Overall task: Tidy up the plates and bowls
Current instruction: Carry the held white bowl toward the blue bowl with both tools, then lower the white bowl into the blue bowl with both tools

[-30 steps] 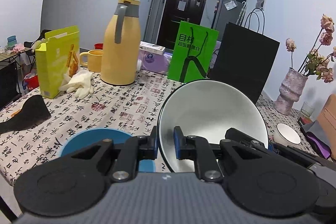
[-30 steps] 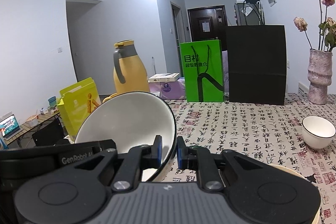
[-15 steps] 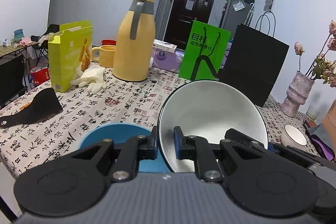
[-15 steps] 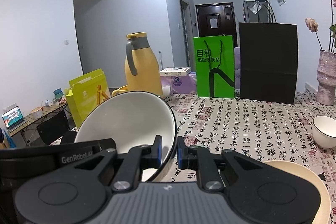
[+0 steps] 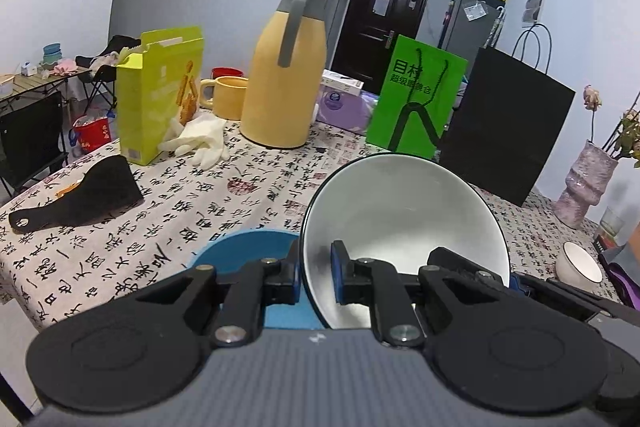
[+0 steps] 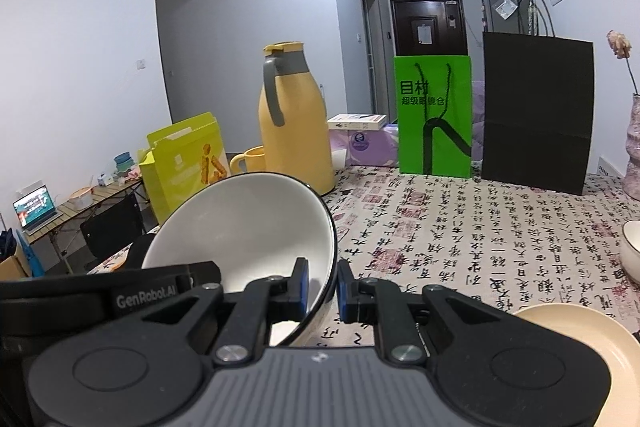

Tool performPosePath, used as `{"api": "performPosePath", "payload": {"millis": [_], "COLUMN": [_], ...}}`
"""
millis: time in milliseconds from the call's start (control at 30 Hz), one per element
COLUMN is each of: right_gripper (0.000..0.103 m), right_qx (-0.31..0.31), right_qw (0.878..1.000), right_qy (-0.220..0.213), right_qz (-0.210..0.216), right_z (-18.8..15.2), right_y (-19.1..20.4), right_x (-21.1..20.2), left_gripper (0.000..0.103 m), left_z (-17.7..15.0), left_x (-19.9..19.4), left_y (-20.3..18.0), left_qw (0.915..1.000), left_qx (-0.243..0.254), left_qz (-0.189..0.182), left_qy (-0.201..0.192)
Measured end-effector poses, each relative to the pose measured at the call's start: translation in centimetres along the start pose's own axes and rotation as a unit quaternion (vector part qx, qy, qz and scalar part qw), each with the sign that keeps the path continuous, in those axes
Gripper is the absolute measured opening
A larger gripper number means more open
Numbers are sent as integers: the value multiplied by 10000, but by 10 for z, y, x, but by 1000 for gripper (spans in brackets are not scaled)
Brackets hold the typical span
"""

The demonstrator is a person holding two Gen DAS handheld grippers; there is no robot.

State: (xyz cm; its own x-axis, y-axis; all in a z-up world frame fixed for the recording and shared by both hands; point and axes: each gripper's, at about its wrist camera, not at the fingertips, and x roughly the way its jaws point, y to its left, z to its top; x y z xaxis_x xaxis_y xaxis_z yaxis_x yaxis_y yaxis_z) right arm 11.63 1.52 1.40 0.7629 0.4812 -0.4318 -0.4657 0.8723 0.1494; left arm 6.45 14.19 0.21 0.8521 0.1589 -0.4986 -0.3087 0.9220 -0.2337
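A white bowl with a dark rim, a blue plate, a cream plate, a yellow jug with grey handle, green bag and black bag sit over a bench cloth printed with black and red calligraphy.

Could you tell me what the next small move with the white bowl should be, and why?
Probably lower the white bowl onto the blue plate. Both the left gripper and the right gripper pinch its rim, it hangs tilted, and the plate lies just below it.
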Motion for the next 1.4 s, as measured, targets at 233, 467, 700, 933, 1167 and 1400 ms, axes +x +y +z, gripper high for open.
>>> {"api": "performPosePath", "payload": {"millis": [233,467,700,933,1167,1400], "right_gripper": [14,14,14,14,14,15], "right_qx": [-40,-47,-66,-151,-210,-298], "right_qw": [9999,9998,9994,9983,9966,9941], "right_qy": [89,175,280,455,679,917], "right_qz": [66,106,187,330,412,492], "right_z": [-2,-6,-7,-13,-19,-24], "right_y": [6,9,12,21,25,25], "right_x": [10,17,24,37,51,64], "left_gripper": [14,14,14,14,14,14], "left_z": [-1,-3,-6,-9,-16,-19], "left_x": [6,10,14,20,31,40], "left_y": [7,14,21,36,47,51], "left_qw": [10000,9998,9996,9988,9977,9962], "left_qx": [-49,-90,-150,-236,-264,-224], "left_qz": [71,111,172,307,355,424], "left_qy": [48,113,191,312,523,722]}}
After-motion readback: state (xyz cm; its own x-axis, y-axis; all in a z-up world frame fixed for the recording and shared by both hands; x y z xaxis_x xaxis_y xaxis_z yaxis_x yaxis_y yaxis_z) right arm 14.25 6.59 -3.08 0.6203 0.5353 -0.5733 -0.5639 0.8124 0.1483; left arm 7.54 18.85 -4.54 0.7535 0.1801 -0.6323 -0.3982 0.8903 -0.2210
